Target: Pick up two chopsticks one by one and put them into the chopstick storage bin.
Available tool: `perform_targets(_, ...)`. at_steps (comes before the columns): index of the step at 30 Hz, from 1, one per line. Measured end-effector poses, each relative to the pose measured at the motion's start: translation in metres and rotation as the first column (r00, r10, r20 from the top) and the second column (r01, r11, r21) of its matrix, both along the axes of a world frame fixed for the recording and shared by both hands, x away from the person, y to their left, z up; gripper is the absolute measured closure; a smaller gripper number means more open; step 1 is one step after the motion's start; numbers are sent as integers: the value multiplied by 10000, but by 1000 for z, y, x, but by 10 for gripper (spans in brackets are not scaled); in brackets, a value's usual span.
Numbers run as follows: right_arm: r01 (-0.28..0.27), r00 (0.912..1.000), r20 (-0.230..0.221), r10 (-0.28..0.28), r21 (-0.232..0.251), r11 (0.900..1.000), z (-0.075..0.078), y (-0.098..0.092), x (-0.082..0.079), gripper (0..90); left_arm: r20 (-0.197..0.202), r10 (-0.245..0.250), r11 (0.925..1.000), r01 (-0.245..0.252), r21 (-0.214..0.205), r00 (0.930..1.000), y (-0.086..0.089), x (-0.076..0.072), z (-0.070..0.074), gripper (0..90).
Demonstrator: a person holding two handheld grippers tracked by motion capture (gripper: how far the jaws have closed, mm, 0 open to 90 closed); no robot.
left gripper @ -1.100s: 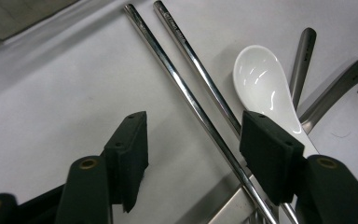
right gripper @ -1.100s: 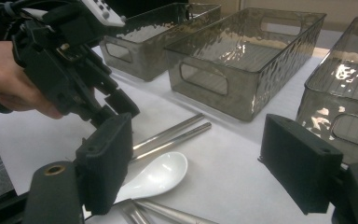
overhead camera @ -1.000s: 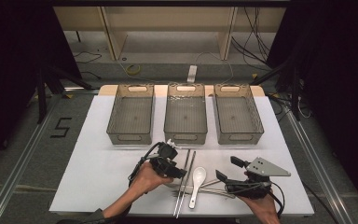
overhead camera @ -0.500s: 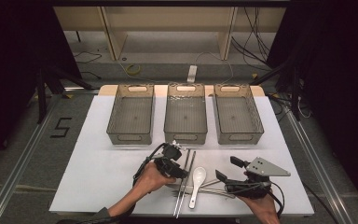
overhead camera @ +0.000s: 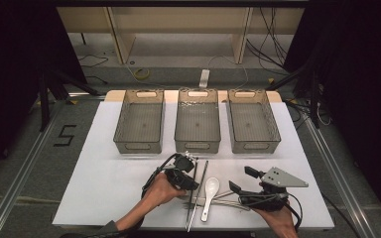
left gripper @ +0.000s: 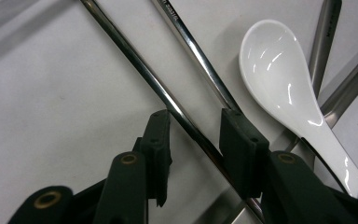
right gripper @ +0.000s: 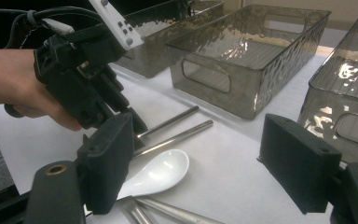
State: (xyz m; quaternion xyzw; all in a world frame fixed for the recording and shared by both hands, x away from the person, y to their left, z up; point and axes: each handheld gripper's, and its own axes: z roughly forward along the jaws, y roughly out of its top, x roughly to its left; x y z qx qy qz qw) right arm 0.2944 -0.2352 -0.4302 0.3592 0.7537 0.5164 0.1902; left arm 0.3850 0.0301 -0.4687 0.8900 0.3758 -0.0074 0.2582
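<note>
Two metal chopsticks (overhead camera: 202, 181) lie side by side near the table's front edge, with a white ceramic spoon (overhead camera: 210, 188) just right of them. My left gripper (overhead camera: 192, 179) points down over them. In the left gripper view one chopstick (left gripper: 135, 70) runs between the pads of my left gripper (left gripper: 198, 140), the other chopstick (left gripper: 191, 44) lies beyond, and the spoon (left gripper: 279, 74) sits to the right. The jaws have just been closing, but a gap still shows on each side of the chopstick. My right gripper (overhead camera: 242, 180) stands wide open beside the spoon (right gripper: 161, 172), holding nothing.
Three clear grey bins (overhead camera: 140, 144), (overhead camera: 197, 145), (overhead camera: 254, 145) stand in a row behind the utensils on the white mat (overhead camera: 104, 188). More metal utensils (overhead camera: 225, 202) lie crossed under the spoon's handle. Metal rails run along both sides of the table.
My left gripper has edged a little toward the chopsticks and its jaws have narrowed around one of them. The right gripper has not moved.
</note>
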Motion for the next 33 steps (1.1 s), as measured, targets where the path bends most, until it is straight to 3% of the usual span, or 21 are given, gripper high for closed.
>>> perform_targets(20,-106,9999,-45,105,-268,9996,-1,3,0,270,-411,-81,10000,81,-2,9991,0,4,1,662)
perform_targets(23,-121,9999,-59,119,-235,9997,-1,3,-1,270,-635,9,9997,-25,-255,9980,-1,5,0,678)
perform_targets(33,-183,9998,-70,182,-174,9997,-1,3,-1,270,-789,-1,9988,-38,-496,9969,-4,3,-1,716)
